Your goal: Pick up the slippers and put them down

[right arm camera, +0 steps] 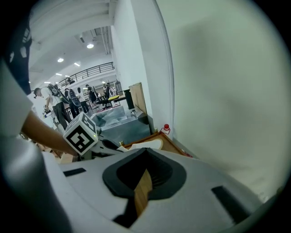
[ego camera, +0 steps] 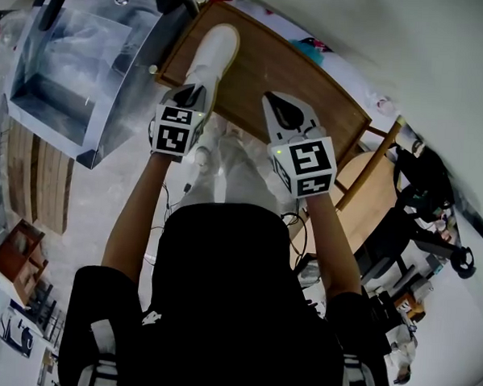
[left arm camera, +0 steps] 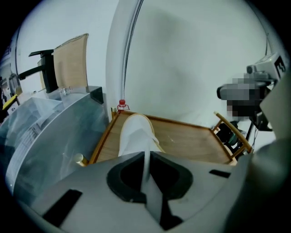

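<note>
Has the white slipper (ego camera: 214, 53) lying lengthwise on the left half of the wooden table (ego camera: 264, 76), toe toward the table's far edge, heel at its near edge. Pinches only a thin fold of heel fabric in the left gripper (ego camera: 192, 97), jaws nearly together on it. Could slide out under the sole's weight, or swing and drag the toe across the table. Holds the right gripper (ego camera: 282, 110) closed and empty above the table's near-right part, so probably no quick catch if dropped.
</note>
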The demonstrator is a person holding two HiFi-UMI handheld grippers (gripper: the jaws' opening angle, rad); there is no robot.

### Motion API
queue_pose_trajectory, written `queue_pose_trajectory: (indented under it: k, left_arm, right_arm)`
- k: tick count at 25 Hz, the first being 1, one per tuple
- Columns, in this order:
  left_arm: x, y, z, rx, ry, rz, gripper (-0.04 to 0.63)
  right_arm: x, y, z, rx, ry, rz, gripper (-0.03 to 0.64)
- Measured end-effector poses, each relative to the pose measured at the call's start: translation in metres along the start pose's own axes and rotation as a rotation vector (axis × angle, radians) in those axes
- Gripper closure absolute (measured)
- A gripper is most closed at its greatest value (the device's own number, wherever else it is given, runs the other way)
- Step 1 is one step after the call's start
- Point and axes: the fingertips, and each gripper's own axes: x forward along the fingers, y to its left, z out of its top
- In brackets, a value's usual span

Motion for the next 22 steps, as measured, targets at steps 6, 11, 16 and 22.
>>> queue_pose_trajectory:
  k: [6,11,16,22]
  left_arm:
    - [-0.038,-0.015,0.005,0.0,-0.028,-0.036,0.575]
    - [-0.068,-0.02,0.004,0.002,-0.064,-0.03,0.575]
    - [-0.097,-0.026,0.003,0.028,-0.108,-0.027,0.574]
    - [-0.13,-0.033,0.003,0.035,-0.164,-0.022,0.575]
  right_arm:
    - [-0.018,0.012,0.009,-0.025,-0.044,-0.02,0.617]
    - [-0.032,0.023,0.02,-0.061,-0.082,-0.036,0.617]
    - [-0.052,0.036,0.028,-0.091,-0.113,-0.061,0.617]
    - [-0.079,0.053,0.032,-0.109,-0.15,-0.098,0.617]
